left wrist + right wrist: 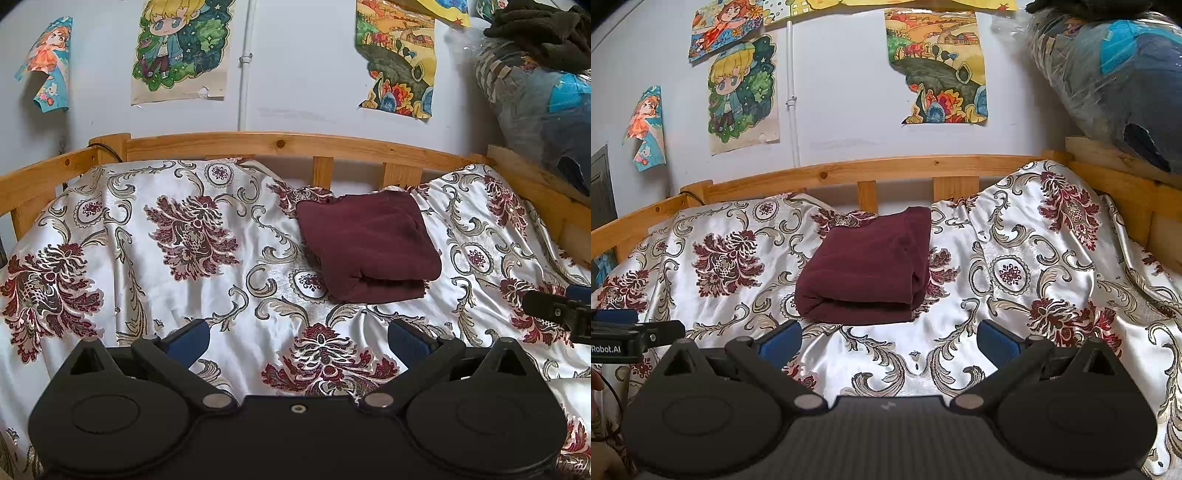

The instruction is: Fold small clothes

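folded maroon garment on the bedspread, both grippers spread and empty

nearest the lens, the left black two-finger gripper with blue pads (297,338) has its jaws spread wide and grasps nothing, and the right black two-finger gripper with blue pads (889,338) is likewise released and empty. each hangs over bare bedspread, short of the cloth.

just beyond them lies the dark maroon soft-knit garment (866,266), folded into a thick, roughly square bundle. its rounded fold edge faces the grippers, with stacked layers visible along that edge, and the top face is smooth with a few shallow creases.

it rests on a shiny white satin bedspread with maroon floral and grey scroll patterns (221,295), rumpled toward the back. from the left wrist view the garment sits ahead and slightly right of the spread jaws; from the right wrist view, ahead and slightly left, near but apart.

behind stands a pale wooden slatted bed rail (868,171), then a white wall with colourful drawn posters (938,66), and at far right a plastic-wrapped bundle of bedding (1115,85).
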A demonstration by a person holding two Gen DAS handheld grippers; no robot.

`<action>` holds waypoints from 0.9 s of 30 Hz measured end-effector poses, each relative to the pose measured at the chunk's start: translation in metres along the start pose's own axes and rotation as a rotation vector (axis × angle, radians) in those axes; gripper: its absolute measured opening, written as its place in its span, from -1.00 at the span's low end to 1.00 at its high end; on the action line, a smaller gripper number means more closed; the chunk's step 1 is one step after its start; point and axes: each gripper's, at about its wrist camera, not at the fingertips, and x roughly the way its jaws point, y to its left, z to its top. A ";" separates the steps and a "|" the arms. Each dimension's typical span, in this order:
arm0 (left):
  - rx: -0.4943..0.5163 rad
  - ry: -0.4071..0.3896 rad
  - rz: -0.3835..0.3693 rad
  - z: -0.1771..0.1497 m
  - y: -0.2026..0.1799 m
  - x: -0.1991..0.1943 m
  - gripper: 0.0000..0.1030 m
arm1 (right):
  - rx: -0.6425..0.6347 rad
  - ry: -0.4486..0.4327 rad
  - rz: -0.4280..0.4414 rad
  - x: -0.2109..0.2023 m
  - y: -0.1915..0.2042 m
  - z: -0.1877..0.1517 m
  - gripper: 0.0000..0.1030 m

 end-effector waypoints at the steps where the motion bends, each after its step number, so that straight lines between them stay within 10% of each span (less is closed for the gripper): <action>1: 0.001 0.002 -0.002 0.000 -0.001 0.000 0.99 | 0.000 0.000 0.000 0.000 0.000 0.000 1.00; 27: -0.030 0.122 0.057 0.000 0.008 0.011 0.99 | 0.066 0.048 0.001 0.008 -0.005 -0.006 1.00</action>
